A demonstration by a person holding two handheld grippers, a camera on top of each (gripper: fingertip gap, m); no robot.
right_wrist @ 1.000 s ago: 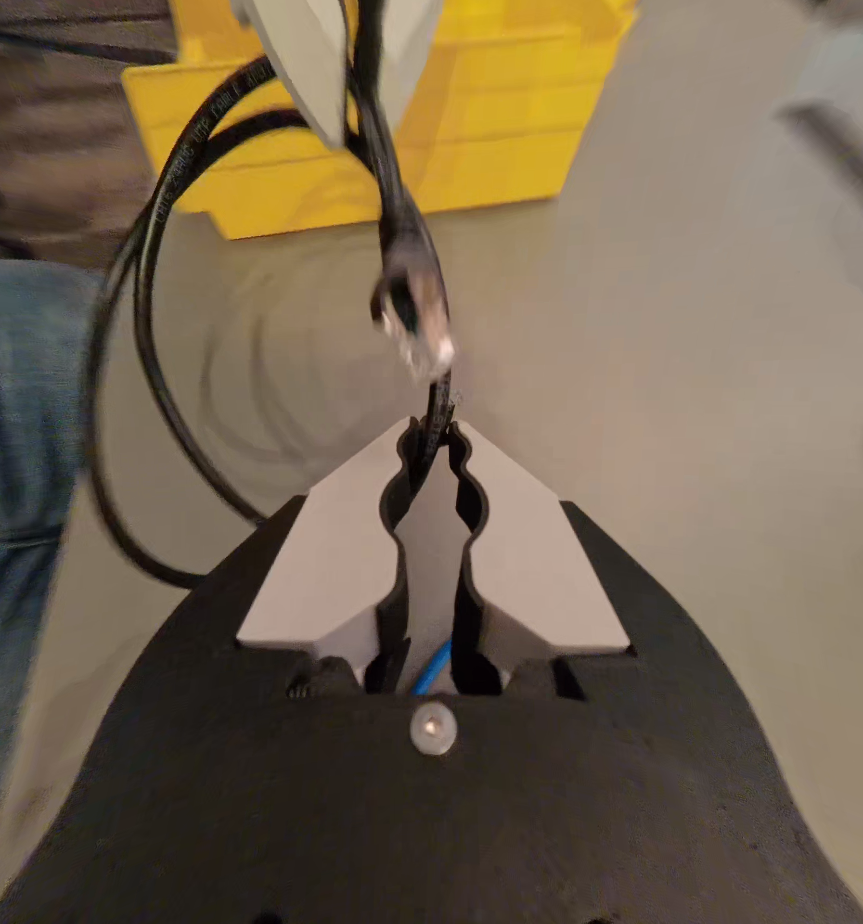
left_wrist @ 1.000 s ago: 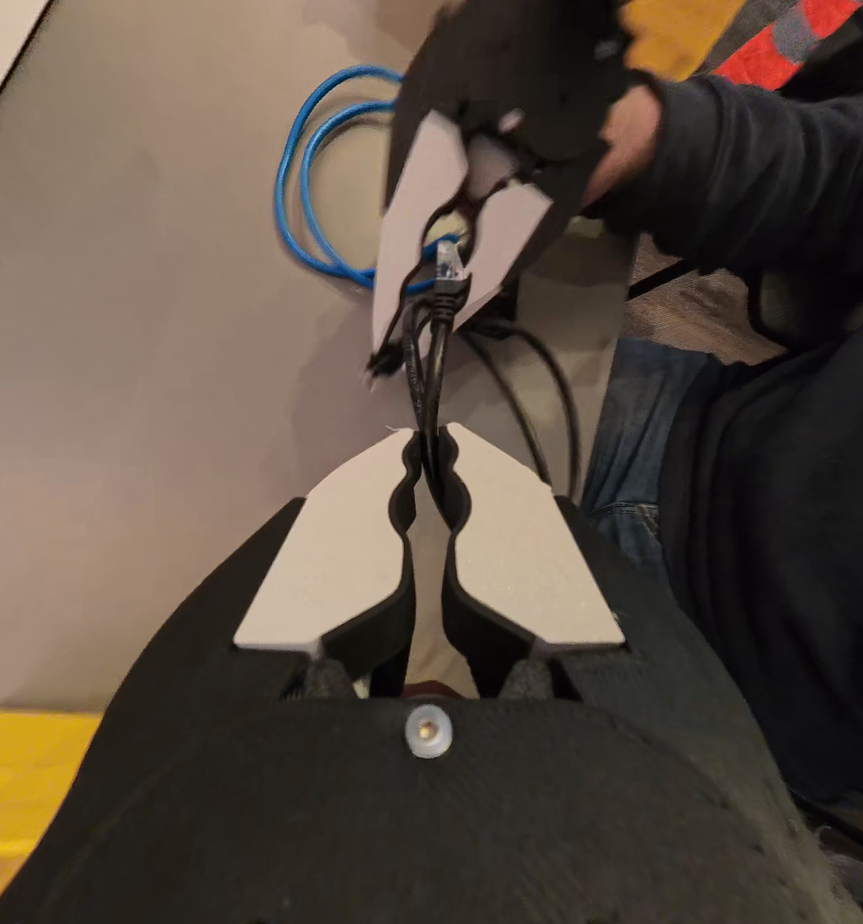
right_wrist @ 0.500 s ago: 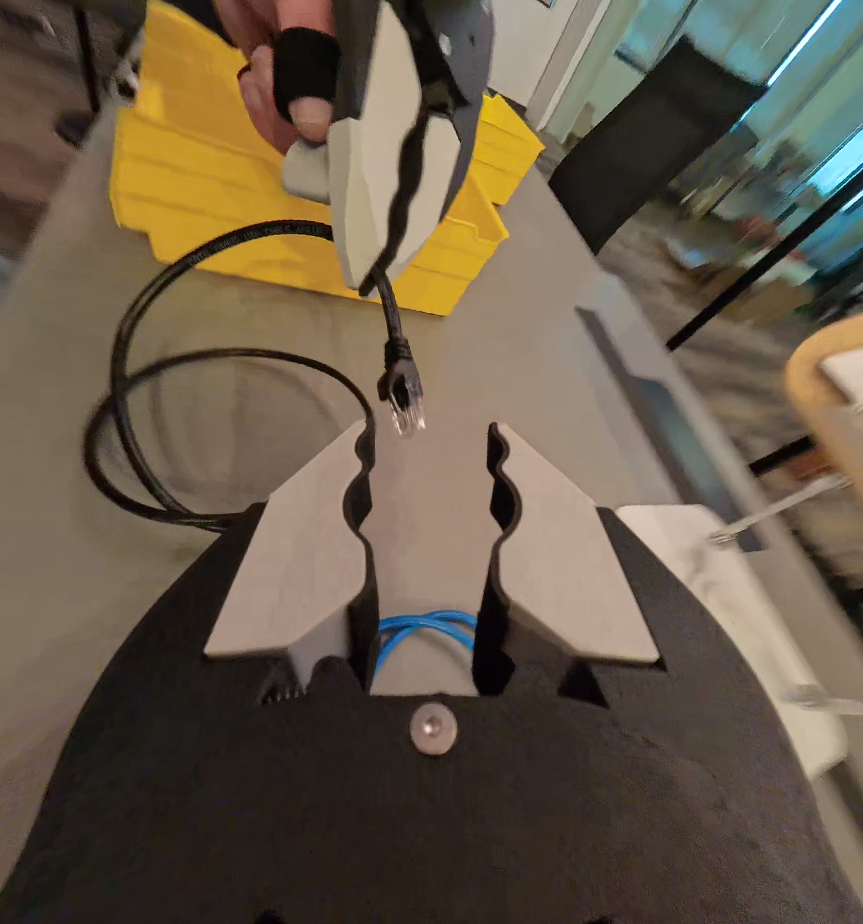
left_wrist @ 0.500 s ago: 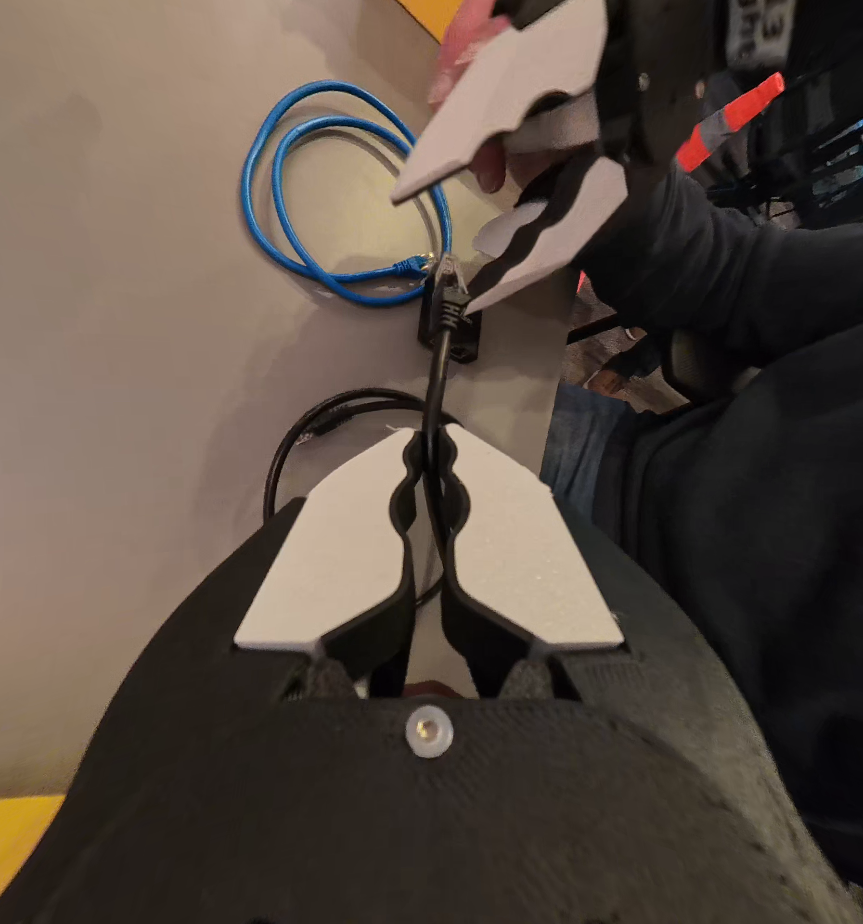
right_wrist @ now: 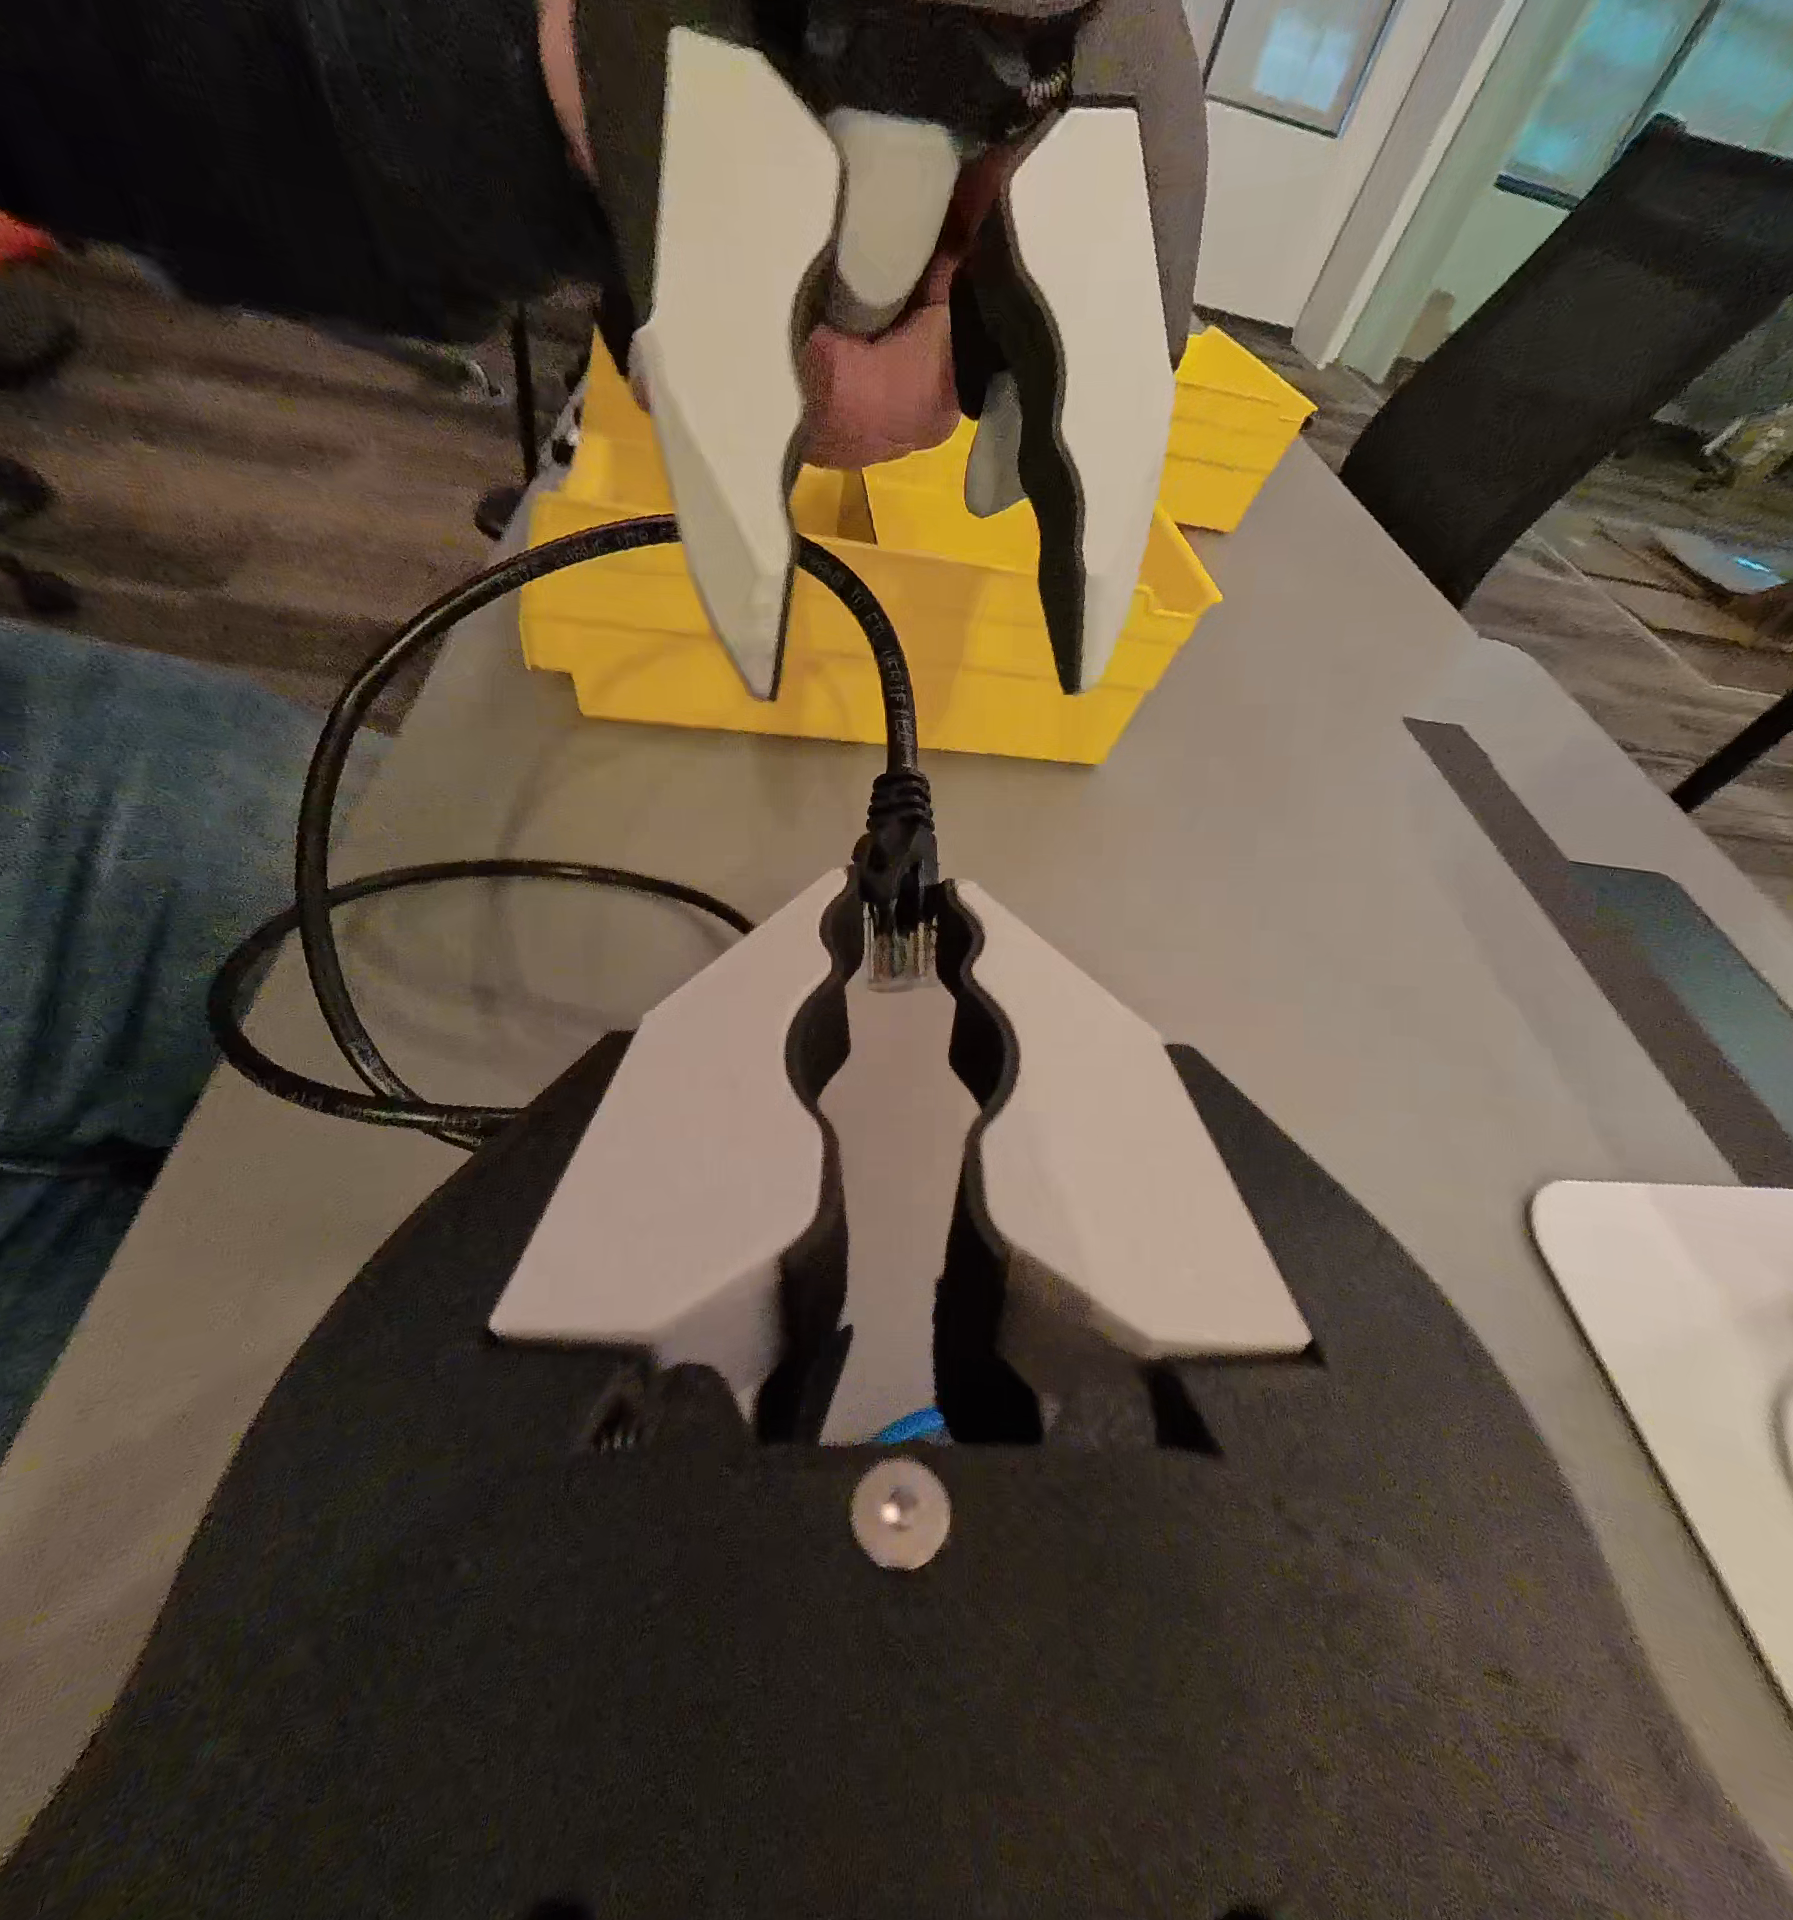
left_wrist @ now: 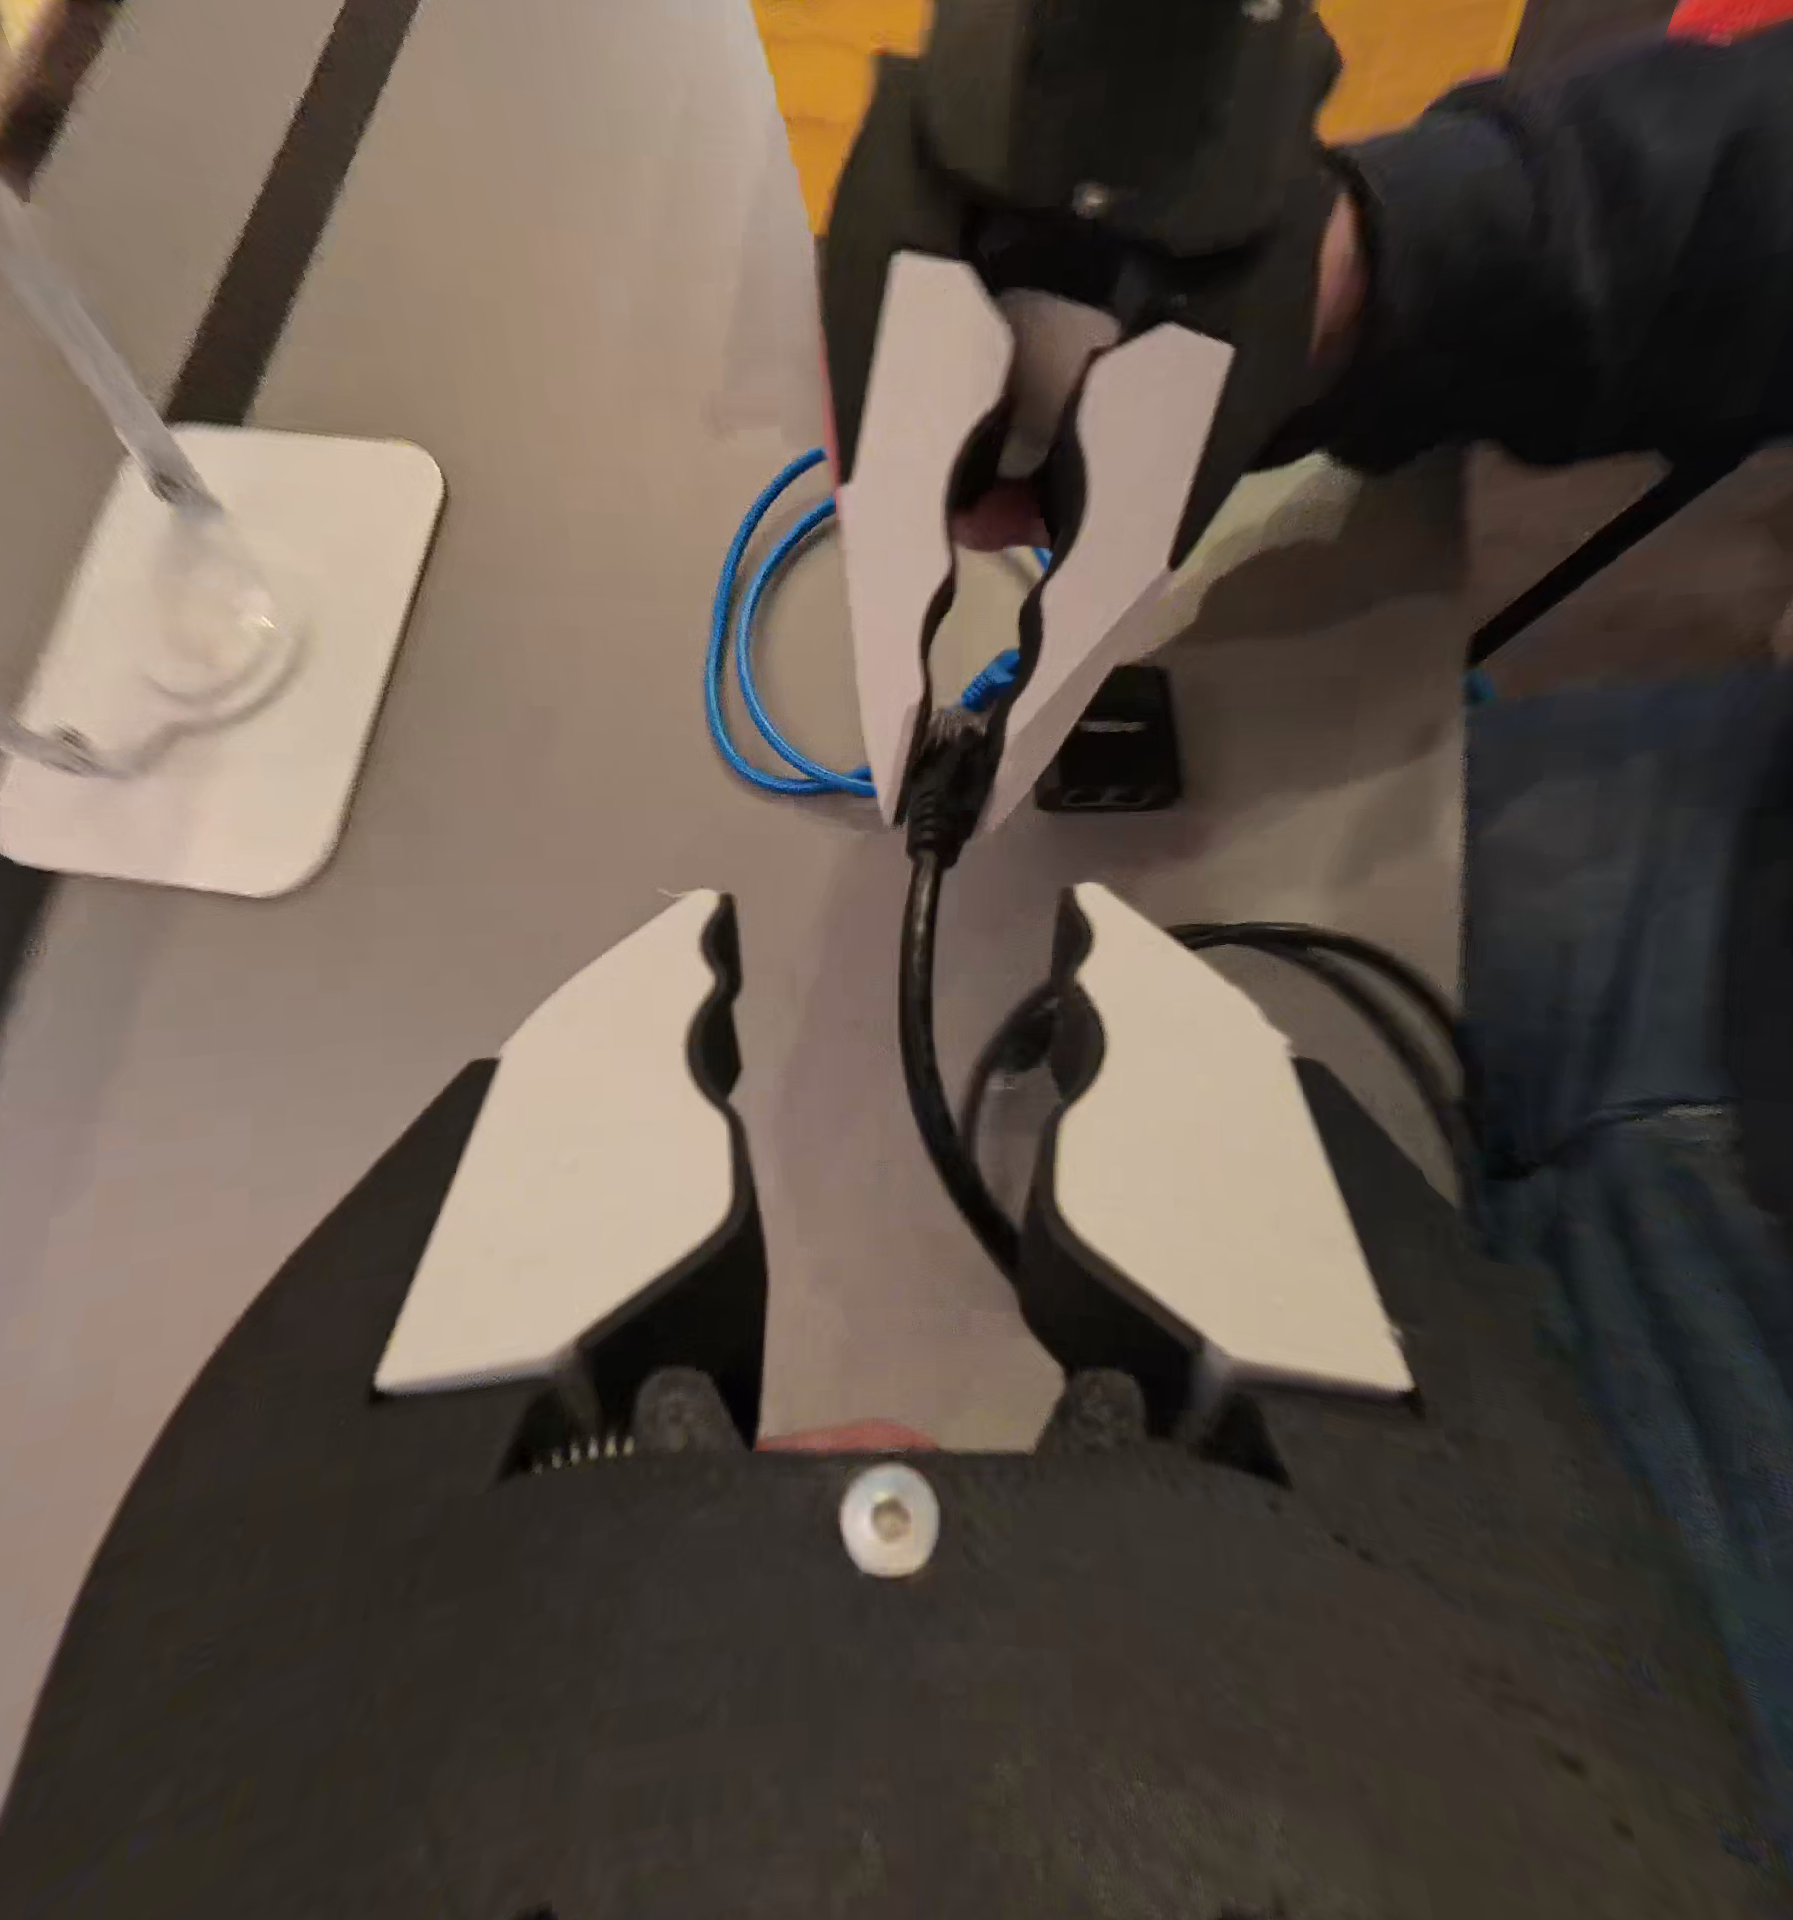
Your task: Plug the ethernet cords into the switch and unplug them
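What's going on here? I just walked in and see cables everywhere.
A person with a gripper in each hand is passing a black ethernet cord between them. The right gripper pinches its plug at the fingertips; the left gripper is open, the cord running loose between its fingers. The black switch sits on the grey table beside a coiled blue cord, nothing visibly plugged in.

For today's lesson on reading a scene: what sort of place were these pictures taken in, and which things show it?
Probably an office or lab workspace. A long grey table carries yellow storage bins and coiled network cables, one black cable and one blue cable; a dark office chair stands by large windows.
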